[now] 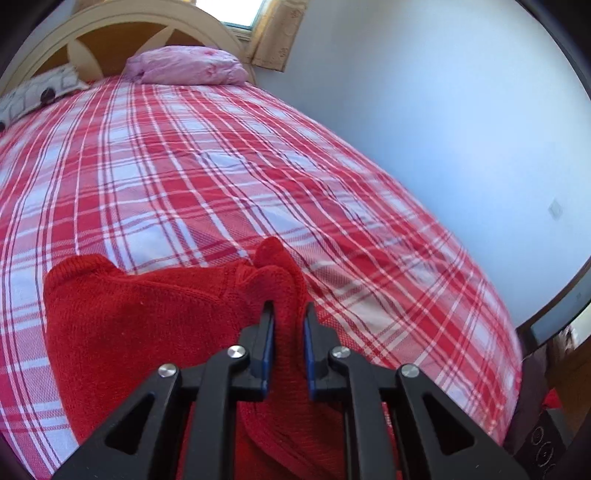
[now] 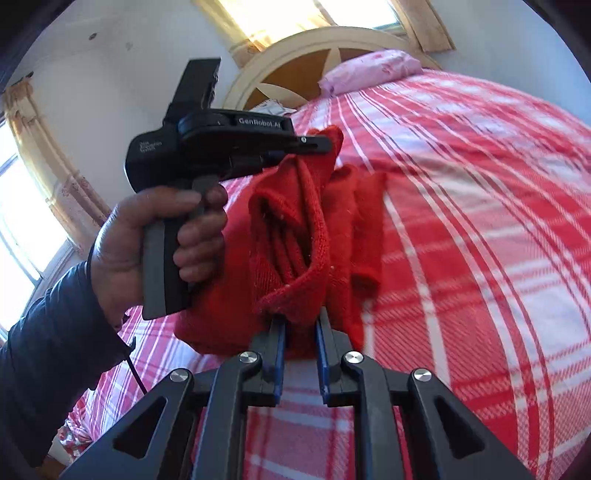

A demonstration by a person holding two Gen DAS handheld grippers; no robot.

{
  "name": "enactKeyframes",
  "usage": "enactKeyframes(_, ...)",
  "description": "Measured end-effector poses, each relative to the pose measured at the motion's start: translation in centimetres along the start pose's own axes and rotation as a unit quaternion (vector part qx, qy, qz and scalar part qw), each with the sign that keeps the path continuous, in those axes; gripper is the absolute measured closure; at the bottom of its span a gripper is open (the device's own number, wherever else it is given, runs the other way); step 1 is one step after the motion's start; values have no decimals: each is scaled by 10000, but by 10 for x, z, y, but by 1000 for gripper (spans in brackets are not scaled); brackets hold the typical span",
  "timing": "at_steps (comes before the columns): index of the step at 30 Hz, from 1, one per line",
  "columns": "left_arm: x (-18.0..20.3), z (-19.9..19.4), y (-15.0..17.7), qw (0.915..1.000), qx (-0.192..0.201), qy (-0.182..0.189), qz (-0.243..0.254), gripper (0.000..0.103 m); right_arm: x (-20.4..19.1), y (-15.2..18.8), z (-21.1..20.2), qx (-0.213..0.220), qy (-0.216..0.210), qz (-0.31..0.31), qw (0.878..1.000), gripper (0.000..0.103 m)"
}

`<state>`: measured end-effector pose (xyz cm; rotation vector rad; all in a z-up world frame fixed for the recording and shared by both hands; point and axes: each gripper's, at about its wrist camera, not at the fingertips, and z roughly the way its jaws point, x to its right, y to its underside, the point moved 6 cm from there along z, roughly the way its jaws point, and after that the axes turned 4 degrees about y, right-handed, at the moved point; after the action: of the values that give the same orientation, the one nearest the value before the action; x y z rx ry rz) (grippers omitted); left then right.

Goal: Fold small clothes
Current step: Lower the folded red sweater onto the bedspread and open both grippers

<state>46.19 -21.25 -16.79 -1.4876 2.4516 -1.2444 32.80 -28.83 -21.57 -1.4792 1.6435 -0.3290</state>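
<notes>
A small red knitted garment [image 1: 147,317] lies bunched on the red-and-white plaid bed cover [image 1: 207,162]. My left gripper [image 1: 289,314] is shut on a thick fold of it, with knit filling the gap between the blue pads. In the right wrist view the same garment [image 2: 295,236] hangs lifted off the bed, stretched between both grippers. My right gripper [image 2: 300,321] is shut on its lower edge. The left gripper [image 2: 317,144], held by a hand [image 2: 147,236], grips its upper corner.
A pink pillow [image 1: 184,65] and a white patterned pillow [image 1: 37,94] lie at the cream headboard [image 1: 122,22]. A pale wall [image 1: 443,110] runs along the bed's right side. Windows with curtains [image 2: 48,177] are left of the bed. A cable hangs from the hand.
</notes>
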Motion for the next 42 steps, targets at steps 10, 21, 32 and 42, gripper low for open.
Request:
enactKeyframes(10, 27, -65, 14, 9871, 714, -811, 1183, 27, 24, 1, -24, 305, 248, 86, 9992, 64)
enactKeyframes(21, -2, -73, 100, 9888, 304, -1077, 991, 27, -42, -66, -30, 874, -338, -582, 9939, 64)
enactKeyframes(32, 4, -69, 123, 9825, 420, -1199, 1365, 19, -18, -29, 29, -46, 497, -680, 9964, 65)
enactKeyframes(42, -4, -71, 126, 9826, 498, -1327, 1201, 6, -44, -29, -12, 708, 491, -1098, 9902, 64)
